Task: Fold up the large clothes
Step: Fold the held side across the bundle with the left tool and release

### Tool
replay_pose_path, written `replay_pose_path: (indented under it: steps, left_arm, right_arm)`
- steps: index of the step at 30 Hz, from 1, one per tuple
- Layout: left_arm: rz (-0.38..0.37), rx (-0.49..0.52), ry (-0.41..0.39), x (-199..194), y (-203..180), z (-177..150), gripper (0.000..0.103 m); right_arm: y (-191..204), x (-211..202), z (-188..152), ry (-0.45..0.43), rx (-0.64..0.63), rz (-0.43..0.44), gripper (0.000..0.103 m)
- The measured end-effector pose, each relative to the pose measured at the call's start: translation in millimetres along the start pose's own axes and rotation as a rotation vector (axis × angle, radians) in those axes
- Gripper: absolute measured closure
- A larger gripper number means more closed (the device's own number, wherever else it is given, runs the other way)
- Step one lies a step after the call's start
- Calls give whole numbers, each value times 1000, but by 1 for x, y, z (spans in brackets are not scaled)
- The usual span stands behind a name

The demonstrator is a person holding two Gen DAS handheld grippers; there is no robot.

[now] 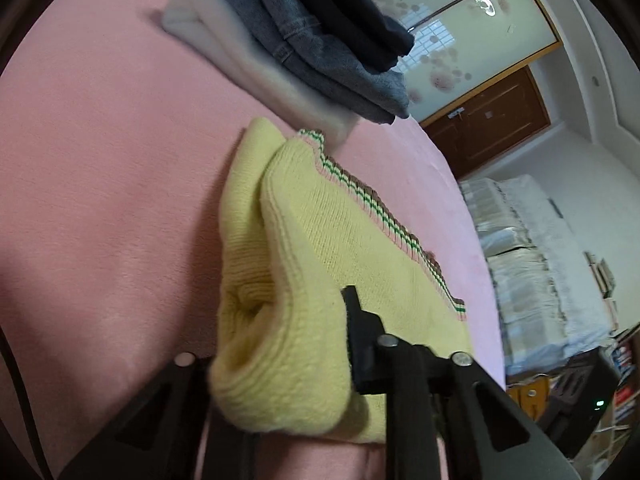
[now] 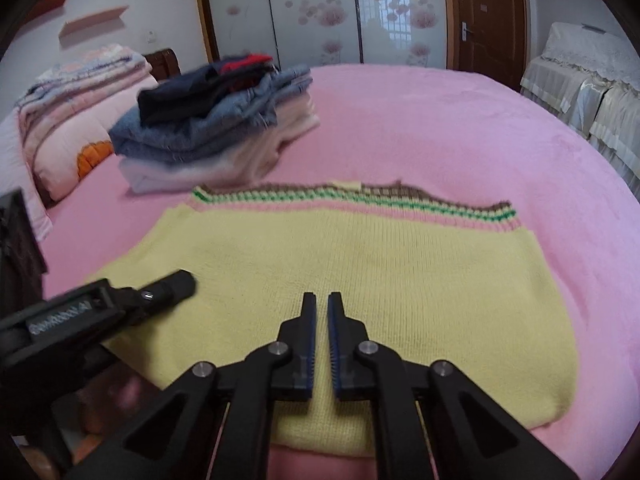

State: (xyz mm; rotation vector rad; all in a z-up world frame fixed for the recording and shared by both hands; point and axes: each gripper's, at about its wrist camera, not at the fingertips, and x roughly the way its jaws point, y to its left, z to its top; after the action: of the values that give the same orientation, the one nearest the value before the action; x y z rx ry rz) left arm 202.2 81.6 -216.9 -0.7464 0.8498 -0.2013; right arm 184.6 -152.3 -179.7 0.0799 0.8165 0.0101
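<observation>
Pink bedspread (image 2: 440, 120) is filling both views, sliding floral wardrobe doors (image 2: 312, 8) behind. Yellow knit sweater (image 2: 360, 280) is lying flat near the bed's front edge, striped hem facing the far side. Folded clothes stack (image 2: 216, 128) is sitting beyond its left corner. Left gripper (image 1: 304, 344) is pinching a bunched fold at the sweater's left edge, jaws clamped on the knit. Right gripper (image 2: 322, 304) is hovering over the sweater's middle, jaws nearly together, nothing visibly between them.

My left gripper (image 1: 316, 344) was clamped on a thick yellow sweater (image 1: 304, 264) fold; a clothes stack (image 1: 320, 40) lay well ahead of it.
</observation>
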Motion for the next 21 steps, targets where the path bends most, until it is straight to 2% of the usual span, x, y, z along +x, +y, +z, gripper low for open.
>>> replay_pose_path:
  steps: [2, 4, 8, 11, 15, 19, 21]
  left_arm:
    - [48, 70, -26, -3, -18, -1, 90]
    - [62, 140, -61, -9, -35, -2, 90]
    - [30, 298, -90, -16, -80, -5, 90]
    - [13, 396, -91, -16, -108, -11, 91]
    - [22, 539, -54, -6, -144, -21, 91]
    - [67, 664, 13, 11, -172, -37, 90]
    - [106, 717, 49, 24, -183, -47, 90]
  right_arm:
    - [-3, 5, -4, 14, 22, 14, 97]
    - [-8, 6, -5, 21, 44, 31, 97]
    - [-21, 6, -8, 31, 108, 89, 97]
    - [-39, 7, -11, 37, 204, 173, 98]
    - [-62, 11, -16, 59, 338, 294, 98]
    - [-81, 8, -23, 105, 448, 407, 98]
    - [-90, -2, -29, 112, 471, 414, 98]
